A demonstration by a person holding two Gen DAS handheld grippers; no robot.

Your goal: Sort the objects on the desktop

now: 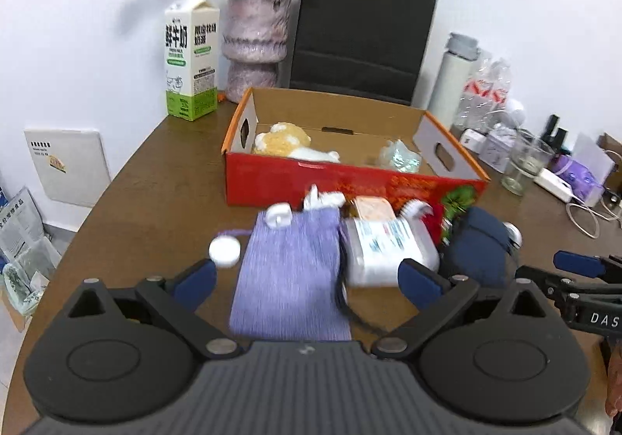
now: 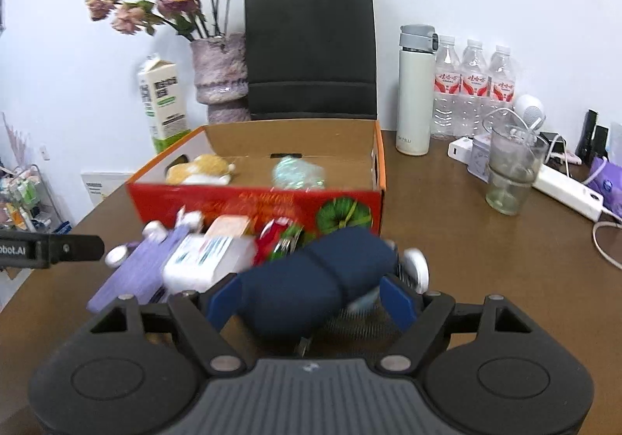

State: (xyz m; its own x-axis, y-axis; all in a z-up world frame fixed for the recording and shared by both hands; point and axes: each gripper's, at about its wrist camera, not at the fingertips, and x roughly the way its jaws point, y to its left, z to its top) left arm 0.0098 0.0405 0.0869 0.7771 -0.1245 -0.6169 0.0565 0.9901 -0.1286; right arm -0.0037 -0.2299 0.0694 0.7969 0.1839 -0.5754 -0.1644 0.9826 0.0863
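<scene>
Desktop objects are partly sorted: a plush toy point(image 1: 283, 139) lies in the red box point(image 1: 350, 182); purple pouch point(image 1: 289, 271), white packet point(image 1: 385, 244) and navy case point(image 2: 311, 279) wait outside. Left gripper point(image 1: 307, 279) and right gripper point(image 2: 311, 299) are spread, holding nothing.

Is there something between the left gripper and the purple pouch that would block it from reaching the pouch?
Nothing visible blocks it. The purple pouch lies on the table directly ahead of the left gripper, whose jaws stand open. A white cap sits beside its left edge and a white packet beside its right edge.

Left tool point(image 1: 307, 281) and right tool point(image 2: 313, 299) — both agape.
</scene>
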